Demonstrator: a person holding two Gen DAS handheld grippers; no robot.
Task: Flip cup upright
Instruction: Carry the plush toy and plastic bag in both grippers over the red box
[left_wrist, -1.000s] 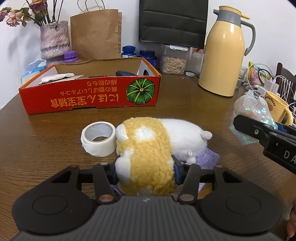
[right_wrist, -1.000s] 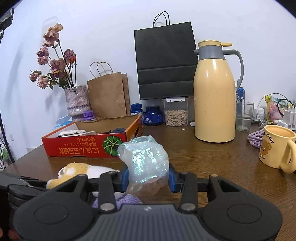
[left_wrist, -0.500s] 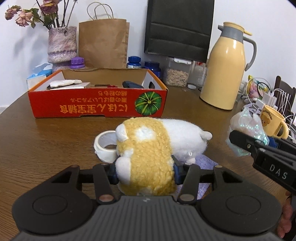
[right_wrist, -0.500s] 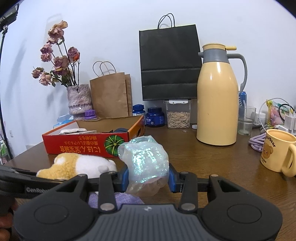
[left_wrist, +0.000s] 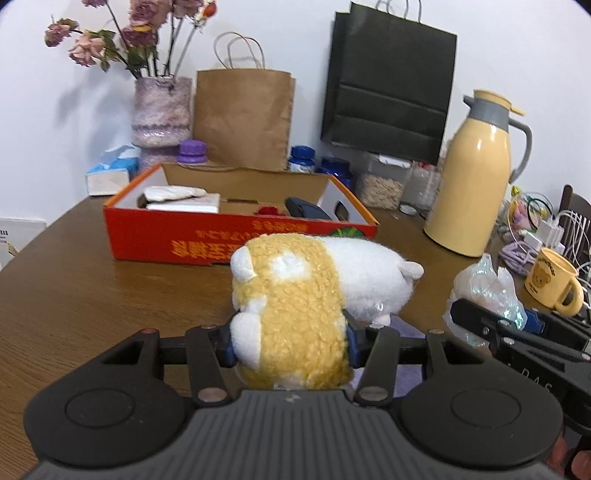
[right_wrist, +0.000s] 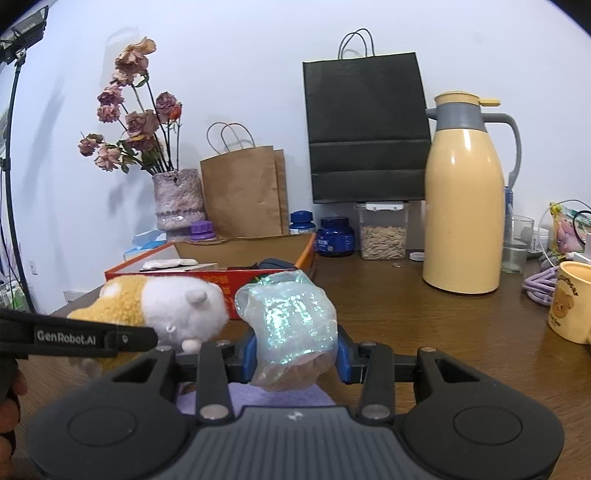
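- Far left, the bench (left_wrist: 66, 295) curves away at its rounded edge, and the wood there lies bare up to the red carton.
- The red carton (left_wrist: 155, 240) sits open-topped toward the back, with a vase of dried roses (right_wrist: 179, 203) and a brown paper bag (right_wrist: 243, 195) behind it by the wall.
- The left gripper (left_wrist: 290, 338) is clamped on a yellow-and-white plush toy (left_wrist: 295, 295), its blue pads pressed into the fleece on both sides; the toy is held up off the wood.
- The right gripper (right_wrist: 293, 354) is closed on a crumpled shimmery plastic bag (right_wrist: 290, 321), also lifted; a lilac cloth (right_wrist: 266, 397) lies under it.
- Open wood runs from the grippers back to the tall yellow thermos (right_wrist: 463, 210).
- The yellow cup (left_wrist: 552, 282), bear printed on its side, stands mouth up near the right edge, just beside a tangle of cables (left_wrist: 517, 254) and well apart from both grippers.
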